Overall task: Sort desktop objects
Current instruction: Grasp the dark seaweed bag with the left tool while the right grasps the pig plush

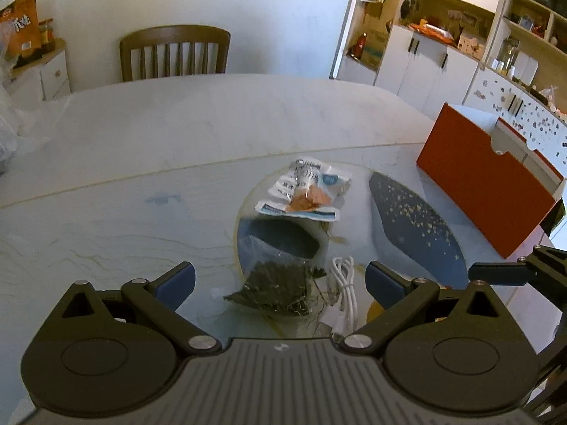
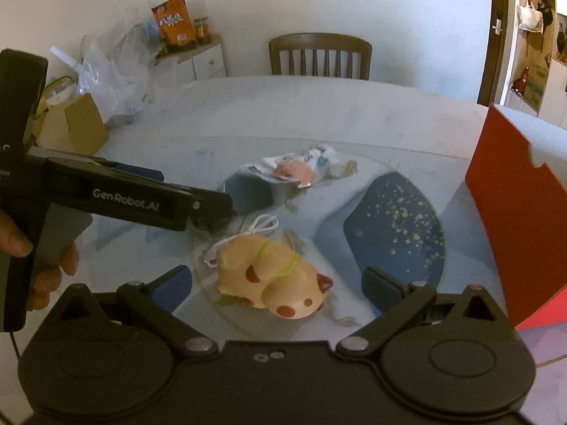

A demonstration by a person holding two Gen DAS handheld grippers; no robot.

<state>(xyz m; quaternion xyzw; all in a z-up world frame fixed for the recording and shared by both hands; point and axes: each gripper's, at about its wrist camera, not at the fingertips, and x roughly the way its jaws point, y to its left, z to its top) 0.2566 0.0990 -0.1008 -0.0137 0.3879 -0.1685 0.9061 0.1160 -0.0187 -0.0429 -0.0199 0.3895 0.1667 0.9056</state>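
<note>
The left gripper (image 1: 280,279) hovers with its jaws spread wide over a dark crinkly packet (image 1: 276,288) and a coiled white cable (image 1: 345,283) on the glass table (image 1: 106,219). The right gripper (image 2: 278,283) also has its jaws spread, framing a peach-coloured plush toy (image 2: 274,279) with red spots lying just ahead. Farther out lie a clear snack packet (image 1: 304,191), a blue speckled plate (image 2: 400,223) and an open red box (image 1: 485,184) at the right edge.
</note>
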